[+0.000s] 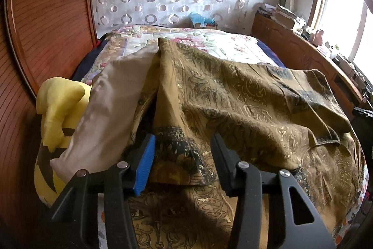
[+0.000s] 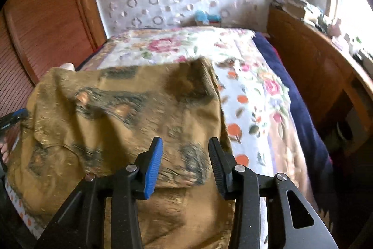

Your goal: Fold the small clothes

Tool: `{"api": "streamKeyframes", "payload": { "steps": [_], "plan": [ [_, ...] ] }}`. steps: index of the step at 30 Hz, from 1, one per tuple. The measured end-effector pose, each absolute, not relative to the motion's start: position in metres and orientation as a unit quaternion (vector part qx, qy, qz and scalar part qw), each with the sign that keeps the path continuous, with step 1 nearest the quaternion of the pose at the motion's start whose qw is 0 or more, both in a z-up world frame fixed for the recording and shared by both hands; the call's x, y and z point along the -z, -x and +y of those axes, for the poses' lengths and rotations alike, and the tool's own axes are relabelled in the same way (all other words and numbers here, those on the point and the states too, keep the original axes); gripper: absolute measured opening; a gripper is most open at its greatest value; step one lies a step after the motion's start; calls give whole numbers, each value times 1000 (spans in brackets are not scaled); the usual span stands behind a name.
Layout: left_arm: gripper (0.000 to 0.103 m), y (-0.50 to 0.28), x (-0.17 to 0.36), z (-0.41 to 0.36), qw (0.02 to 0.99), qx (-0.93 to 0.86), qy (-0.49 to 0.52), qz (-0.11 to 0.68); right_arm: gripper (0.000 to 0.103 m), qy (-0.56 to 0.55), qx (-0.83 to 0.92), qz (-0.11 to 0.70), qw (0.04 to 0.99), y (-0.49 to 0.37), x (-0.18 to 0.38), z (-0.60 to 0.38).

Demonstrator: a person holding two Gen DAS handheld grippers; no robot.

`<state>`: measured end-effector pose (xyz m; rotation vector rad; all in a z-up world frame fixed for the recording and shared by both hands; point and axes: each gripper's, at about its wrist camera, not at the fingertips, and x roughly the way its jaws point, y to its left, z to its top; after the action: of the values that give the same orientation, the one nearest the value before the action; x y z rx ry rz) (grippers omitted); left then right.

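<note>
Folding the garment (image 1: 233,97) at frame centre on the bed (image 2: 251,95), keep both spread, empty grippers — left (image 1: 183,160), right (image 2: 185,162) — low; pinch its near hem evenly.

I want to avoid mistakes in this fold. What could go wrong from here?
1. Both the left hand-held gripper and the right hand-held gripper are open over the brown patterned garment, so closing now may pinch several layers.
2. The garment lies bunched, overlapping the beige cloth; that could be dragged along.
3. The right view is blurred, so aim may be off.
</note>
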<state>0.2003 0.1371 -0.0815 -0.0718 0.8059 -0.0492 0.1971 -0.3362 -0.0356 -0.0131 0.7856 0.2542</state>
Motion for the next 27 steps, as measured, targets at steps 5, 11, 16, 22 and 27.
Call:
{"api": "streamKeyframes", "payload": {
  "steps": [5,11,16,22,27],
  "plan": [
    [50,-202,87,138,914,18,29,405,42,1,-113,419,901,-219,64,-340],
    [10,-205,90,139,909,21,25,416,42,-9,-118,424,898,-236,75,-345],
    [3,-199,77,136,917,29,28,396,28,3,-132,419,898,-235,77,-343],
    [2,-184,46,145,933,27,49,356,1,1,-158,391,907,-224,68,-347],
    [2,-172,29,153,941,27,64,332,1,-23,-159,349,923,-205,42,-367]
  ]
}}
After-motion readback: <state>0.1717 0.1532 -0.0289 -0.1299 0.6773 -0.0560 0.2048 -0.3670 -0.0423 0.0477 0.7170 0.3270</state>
